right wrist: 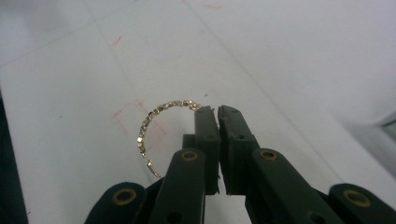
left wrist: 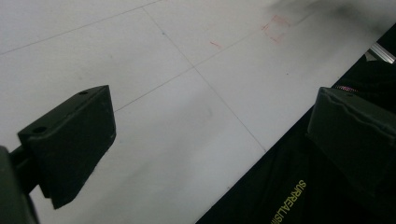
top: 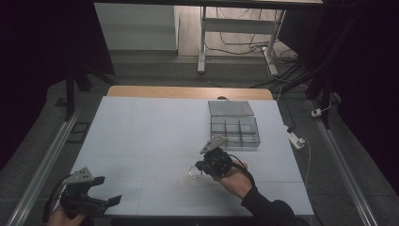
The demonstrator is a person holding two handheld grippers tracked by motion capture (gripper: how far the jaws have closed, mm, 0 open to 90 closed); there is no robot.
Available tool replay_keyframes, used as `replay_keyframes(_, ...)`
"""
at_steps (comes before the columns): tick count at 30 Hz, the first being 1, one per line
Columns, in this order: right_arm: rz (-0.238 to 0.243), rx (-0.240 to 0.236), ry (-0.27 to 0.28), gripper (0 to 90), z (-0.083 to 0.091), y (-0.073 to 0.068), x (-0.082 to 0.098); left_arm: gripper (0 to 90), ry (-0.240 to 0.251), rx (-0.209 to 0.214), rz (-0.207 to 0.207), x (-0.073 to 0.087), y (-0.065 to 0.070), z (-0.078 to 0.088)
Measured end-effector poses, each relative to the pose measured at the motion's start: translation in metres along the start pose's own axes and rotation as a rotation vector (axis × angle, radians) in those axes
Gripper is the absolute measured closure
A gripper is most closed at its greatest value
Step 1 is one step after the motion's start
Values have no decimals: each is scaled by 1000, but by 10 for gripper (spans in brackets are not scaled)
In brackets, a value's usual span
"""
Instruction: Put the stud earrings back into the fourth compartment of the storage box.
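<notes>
Grippers: two, left gripper [top: 106, 190] and right gripper [right wrist: 217, 111]
Beaded rings: one bracelet [right wrist: 156, 122]
Clear compartment boxes: one organiser box [top: 234, 131], far right
Tables: one table [top: 150, 127]

High view: fixed above near edge of white table [top: 155, 122], facing forward and down, far enough to take in whole tabletop plus floor beyond.
Left gripper view: rides low at table's near-left corner, looking close along table surface [left wrist: 187, 70] toward its near edge.
Right gripper view: close over table [right wrist: 289, 56], mid-right, angled down.
Shared by all three: white tabletop. Red marks [right wrist: 140, 121] seen in both gripper views [left wrist: 275, 28].
</notes>
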State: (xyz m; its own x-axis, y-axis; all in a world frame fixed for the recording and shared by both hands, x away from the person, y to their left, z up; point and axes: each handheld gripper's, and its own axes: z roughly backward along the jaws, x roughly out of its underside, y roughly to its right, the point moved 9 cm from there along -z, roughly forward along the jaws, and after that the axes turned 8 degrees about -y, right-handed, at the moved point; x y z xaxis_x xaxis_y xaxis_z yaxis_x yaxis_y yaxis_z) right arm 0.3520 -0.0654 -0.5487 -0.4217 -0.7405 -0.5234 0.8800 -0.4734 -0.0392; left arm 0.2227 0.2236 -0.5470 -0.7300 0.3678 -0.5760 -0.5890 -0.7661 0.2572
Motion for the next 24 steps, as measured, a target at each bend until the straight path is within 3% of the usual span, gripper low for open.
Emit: replay_keyframes(24, -201, 136, 100, 867, 33, 81, -1, 12, -2, 1, 2, 0, 0, 0)
